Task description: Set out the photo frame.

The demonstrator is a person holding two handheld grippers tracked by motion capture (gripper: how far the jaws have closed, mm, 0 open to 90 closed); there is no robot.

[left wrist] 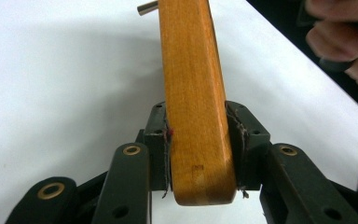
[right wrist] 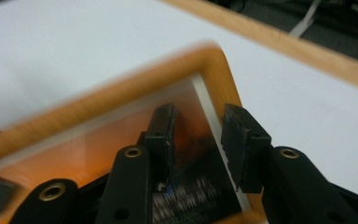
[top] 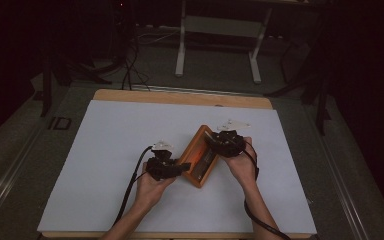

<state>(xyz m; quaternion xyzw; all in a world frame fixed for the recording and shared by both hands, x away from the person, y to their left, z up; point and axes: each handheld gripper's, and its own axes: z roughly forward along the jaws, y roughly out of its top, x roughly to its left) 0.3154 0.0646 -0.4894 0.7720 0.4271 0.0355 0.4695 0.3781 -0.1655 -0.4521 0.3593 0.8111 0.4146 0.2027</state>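
Note:
A wooden picture frame (top: 200, 156) with an orange picture under glass lies tilted between my two grippers near the middle of the table. My left gripper (top: 179, 168) is shut on the frame's near wooden edge (left wrist: 193, 93); in the left gripper view (left wrist: 198, 140) both pads press on the wood. My right gripper (top: 215, 142) hovers at the frame's far end. In the right gripper view its jaws (right wrist: 198, 128) stand open over the glass beside the frame's rounded corner (right wrist: 216, 60), with nothing pinched between them.
A white sheet (top: 130, 130) covers the wooden table (top: 180, 96). A small metal pin (left wrist: 147, 8) sticks out near the frame's far end. The other hand (left wrist: 340, 37) shows at the upper right of the left gripper view. A stand's white legs (top: 180, 50) rise beyond the table.

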